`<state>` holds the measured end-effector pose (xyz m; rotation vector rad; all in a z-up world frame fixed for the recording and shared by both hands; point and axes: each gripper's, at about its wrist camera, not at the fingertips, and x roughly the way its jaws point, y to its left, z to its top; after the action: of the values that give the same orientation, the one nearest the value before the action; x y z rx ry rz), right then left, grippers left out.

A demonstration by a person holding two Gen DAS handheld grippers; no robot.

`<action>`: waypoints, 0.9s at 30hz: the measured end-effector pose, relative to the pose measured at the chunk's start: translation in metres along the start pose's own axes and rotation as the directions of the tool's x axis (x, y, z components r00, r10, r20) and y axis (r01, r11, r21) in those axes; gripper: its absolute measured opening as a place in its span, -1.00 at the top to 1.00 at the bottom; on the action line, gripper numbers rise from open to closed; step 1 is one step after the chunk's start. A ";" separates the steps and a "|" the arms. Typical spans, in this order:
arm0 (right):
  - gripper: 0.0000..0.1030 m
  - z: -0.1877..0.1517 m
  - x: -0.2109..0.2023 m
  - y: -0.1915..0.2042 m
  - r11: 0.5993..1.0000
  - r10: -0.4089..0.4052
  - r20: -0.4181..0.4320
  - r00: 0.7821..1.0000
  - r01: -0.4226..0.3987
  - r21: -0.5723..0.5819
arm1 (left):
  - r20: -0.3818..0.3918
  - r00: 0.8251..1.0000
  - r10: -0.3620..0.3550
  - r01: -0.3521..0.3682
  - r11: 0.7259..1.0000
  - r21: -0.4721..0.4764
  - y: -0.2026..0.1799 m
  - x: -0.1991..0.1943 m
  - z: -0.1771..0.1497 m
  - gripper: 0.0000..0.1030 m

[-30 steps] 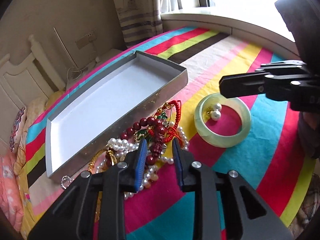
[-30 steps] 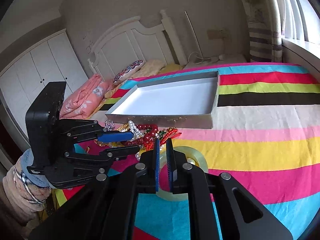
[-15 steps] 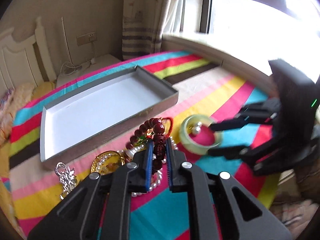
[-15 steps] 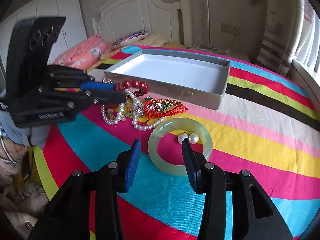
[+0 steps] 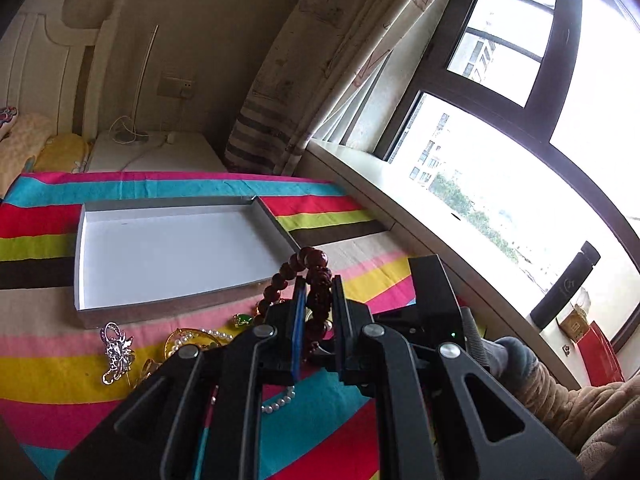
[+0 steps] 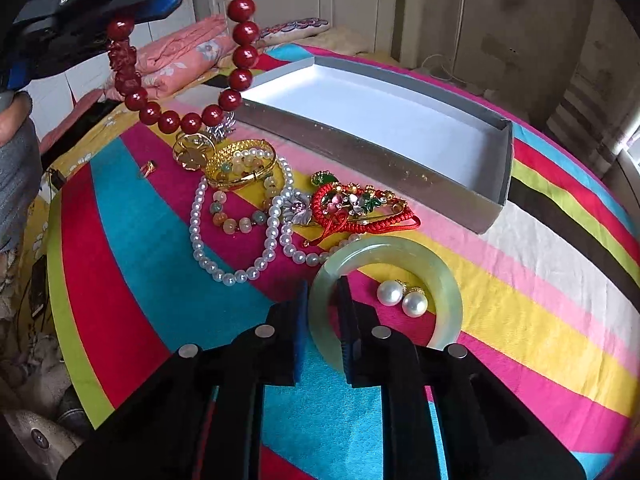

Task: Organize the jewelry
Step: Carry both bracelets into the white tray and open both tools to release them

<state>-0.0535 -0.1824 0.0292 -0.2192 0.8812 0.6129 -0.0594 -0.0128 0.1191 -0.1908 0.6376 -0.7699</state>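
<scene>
My left gripper [image 5: 316, 292] is shut on a dark red bead bracelet [image 5: 310, 280] and holds it in the air; the bracelet [image 6: 236, 44] hangs at upper left in the right wrist view. My right gripper [image 6: 325, 292] is shut on the near rim of a pale green jade bangle [image 6: 400, 256] lying on the striped bedspread. Two pearl earrings [image 6: 402, 298] lie inside the bangle. An empty grey shallow box [image 6: 380, 120] sits behind the jewelry pile; it also shows in the left wrist view [image 5: 172, 252].
On the bedspread lie a pearl necklace [image 6: 244, 248], a gold bangle [image 6: 240, 164], a red cord brooch piece [image 6: 356, 208] and a silver brooch [image 5: 116, 350]. A window sill [image 5: 420, 208] runs along the right. Pillows [image 6: 180, 56] lie at the bed's head.
My left gripper has lifted the red bead bracelet up off the pile. My right gripper has moved forward and closed on the jade bangle's rim.
</scene>
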 end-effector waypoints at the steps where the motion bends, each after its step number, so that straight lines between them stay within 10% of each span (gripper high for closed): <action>1: 0.71 -0.002 -0.003 -0.005 0.999 0.012 0.020 1.000 -0.013 0.029 | 0.003 1.000 -0.001 0.001 1.000 -0.001 -0.001 -0.002 0.000 0.78; 14: 0.73 -0.015 -0.037 -0.079 0.899 0.179 0.292 0.940 -0.277 0.340 | 0.002 0.999 -0.040 0.041 0.998 -0.057 0.009 0.005 -0.009 0.78; 27: 0.73 0.009 -0.060 -0.076 0.925 0.109 0.339 0.935 -0.220 0.311 | 0.010 1.000 0.000 0.001 0.995 -0.096 0.036 0.014 0.016 0.78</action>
<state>-0.0316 -0.2643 0.0763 0.2708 0.6838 0.6197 -0.0212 0.0018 0.1110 -0.2822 0.6657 -0.7391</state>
